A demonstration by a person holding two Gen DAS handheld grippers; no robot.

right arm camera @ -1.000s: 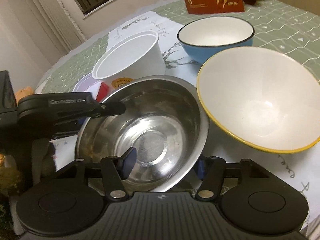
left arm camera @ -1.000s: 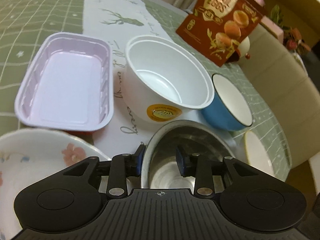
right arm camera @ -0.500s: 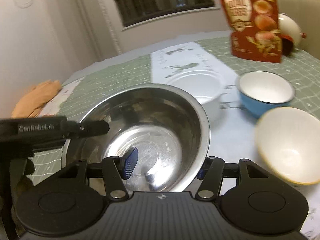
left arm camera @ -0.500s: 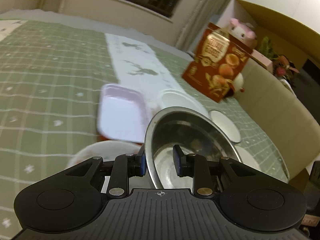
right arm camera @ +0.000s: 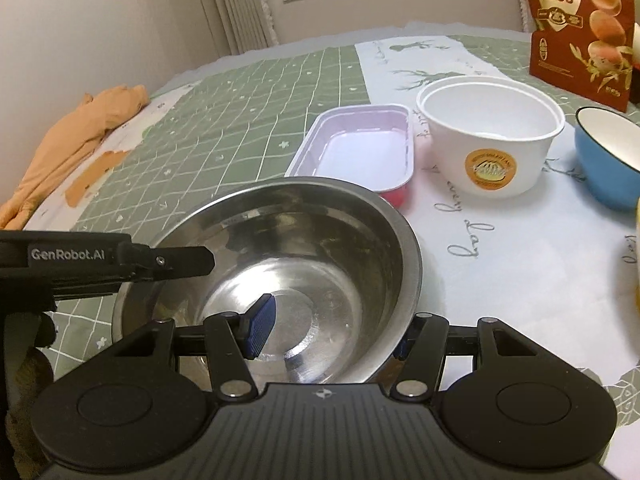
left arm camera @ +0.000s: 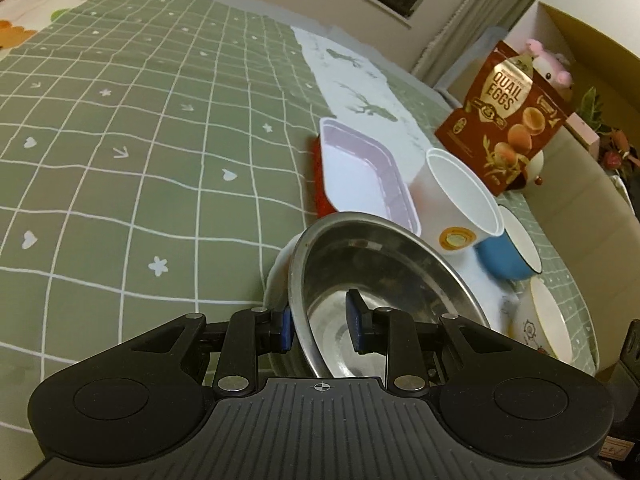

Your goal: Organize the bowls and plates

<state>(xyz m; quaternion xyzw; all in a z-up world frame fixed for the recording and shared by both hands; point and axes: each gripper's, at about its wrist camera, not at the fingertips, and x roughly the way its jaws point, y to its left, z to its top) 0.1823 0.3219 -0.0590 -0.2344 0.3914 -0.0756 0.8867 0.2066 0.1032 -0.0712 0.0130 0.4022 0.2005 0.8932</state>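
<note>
A steel bowl point(left arm camera: 360, 276) point(right arm camera: 304, 264) is held by both grippers above the table. My left gripper point(left arm camera: 320, 326) is shut on its near rim, one finger inside and one outside. My right gripper point(right arm camera: 328, 332) straddles the opposite rim, one blue pad point(right arm camera: 260, 326) inside the bowl and the other outside; I cannot tell whether they press the wall. A white flowered plate point(left arm camera: 278, 276) lies under the bowl. A white paper bowl point(right arm camera: 488, 136) point(left arm camera: 460, 204), a lilac tray point(right arm camera: 356, 148) point(left arm camera: 360, 172), a blue bowl point(right arm camera: 608, 160) point(left arm camera: 508, 248) and a yellow-rimmed bowl point(left arm camera: 540, 324) stand on the table.
A quail-egg bag point(right arm camera: 576, 28) point(left arm camera: 508, 112) stands at the back right. An orange cloth point(right arm camera: 76, 140) lies at the far left edge. The green checked tablecloth point(left arm camera: 140, 140) stretches left. A sofa point(left arm camera: 580, 208) runs along the right.
The steel bowl has been lifted and carried left, away from the yellow-rimmed bowl, and now hangs over the flowered plate. Both grippers kept their place on its rim.
</note>
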